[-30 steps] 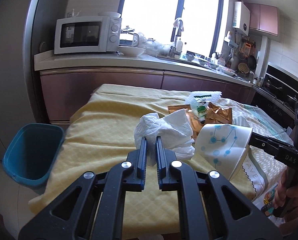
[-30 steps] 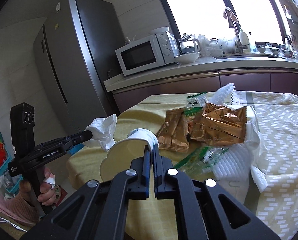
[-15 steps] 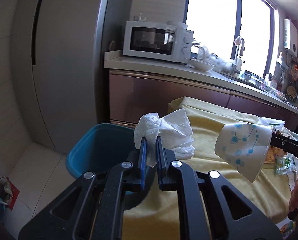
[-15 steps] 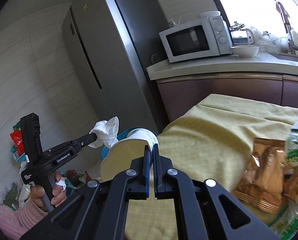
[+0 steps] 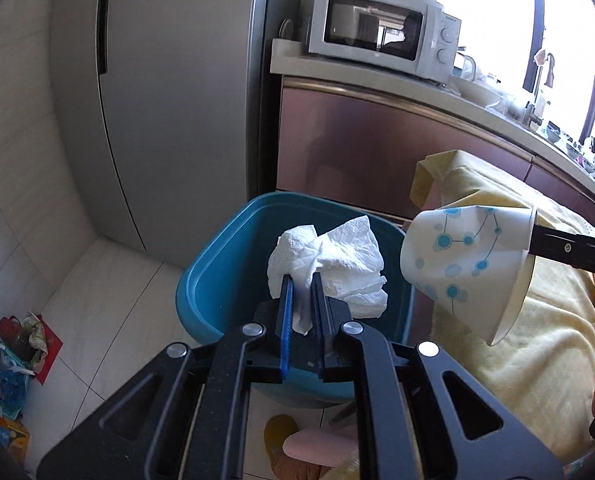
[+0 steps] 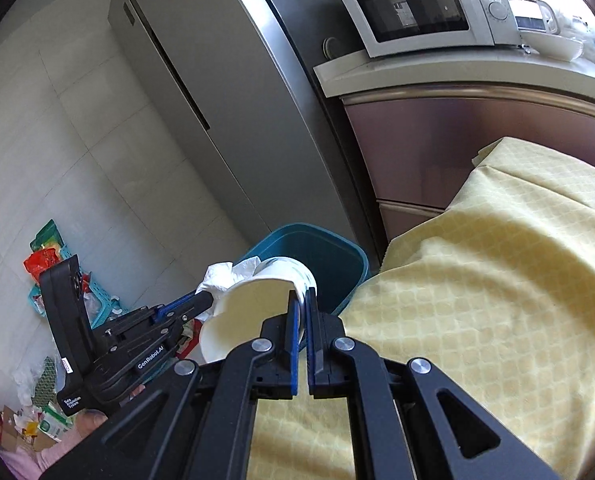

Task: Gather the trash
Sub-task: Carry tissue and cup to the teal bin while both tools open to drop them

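My left gripper (image 5: 301, 280) is shut on a crumpled white paper towel (image 5: 329, 260) and holds it above the open blue trash bin (image 5: 217, 256) on the floor. My right gripper (image 6: 302, 294) is shut on the rim of a white paper cup with blue dots (image 5: 465, 264), held on its side just right of the towel, over the bin's right edge. In the right wrist view the cup (image 6: 245, 304), the towel (image 6: 225, 274), the left gripper (image 6: 201, 300) and the bin (image 6: 329, 252) all show.
A table with a yellow cloth (image 6: 477, 280) stands right of the bin. A grey fridge (image 5: 169, 92) and a counter with a microwave (image 5: 381, 36) stand behind. Bags and a small basket of clutter (image 5: 5, 352) lie on the floor at left.
Both grippers have swung left from over the table to over the blue bin, carrying the paper towel and the cup. Both grips are unchanged.
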Motion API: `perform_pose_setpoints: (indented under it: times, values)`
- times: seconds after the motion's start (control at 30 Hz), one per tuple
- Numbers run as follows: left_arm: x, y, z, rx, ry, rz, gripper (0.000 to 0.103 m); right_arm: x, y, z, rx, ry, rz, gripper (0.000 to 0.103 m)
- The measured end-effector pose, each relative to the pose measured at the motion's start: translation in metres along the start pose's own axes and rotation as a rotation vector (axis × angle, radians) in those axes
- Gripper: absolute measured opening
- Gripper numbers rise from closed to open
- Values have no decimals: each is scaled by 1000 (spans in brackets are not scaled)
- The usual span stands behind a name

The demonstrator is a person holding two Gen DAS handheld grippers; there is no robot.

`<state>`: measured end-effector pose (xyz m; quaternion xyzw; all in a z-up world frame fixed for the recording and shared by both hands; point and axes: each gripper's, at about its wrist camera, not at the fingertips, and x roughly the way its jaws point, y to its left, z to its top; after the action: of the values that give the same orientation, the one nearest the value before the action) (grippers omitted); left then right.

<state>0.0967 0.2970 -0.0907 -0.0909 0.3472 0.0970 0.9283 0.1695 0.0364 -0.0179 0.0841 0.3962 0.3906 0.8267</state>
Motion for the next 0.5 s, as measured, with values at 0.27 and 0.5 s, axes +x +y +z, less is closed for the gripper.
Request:
perform_pose_setpoints:
  times: [0.27,0.5]
  values:
    - [39,9,-4,-22,69,21,14,47,4,8,24,111,-27,6]
    - [54,12,-12,-49,89,20,26,54,7,6,28,134,-44,22]
